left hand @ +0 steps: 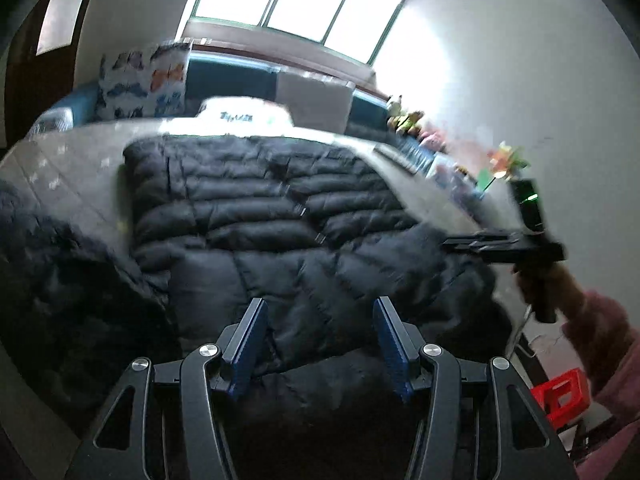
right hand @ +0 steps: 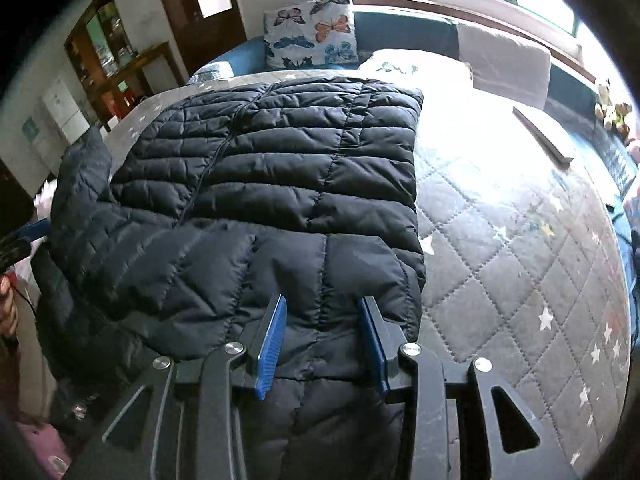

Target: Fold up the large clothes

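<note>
A black puffer jacket (right hand: 280,184) lies spread on a quilted grey mattress (right hand: 520,248) with small white stars, its near end hanging over the mattress edge towards both grippers. One sleeve is folded across the body, and the other side bulges off the left edge. The right gripper (right hand: 322,340) hovers just above the jacket's near end, jaws apart with nothing clamped between the blue pads. The left gripper (left hand: 320,344) is also above the near end, jaws parted and holding nothing. A butterfly-print pillow (right hand: 312,32) stands at the far end of the bed, below a bright window (left hand: 300,0).
</note>
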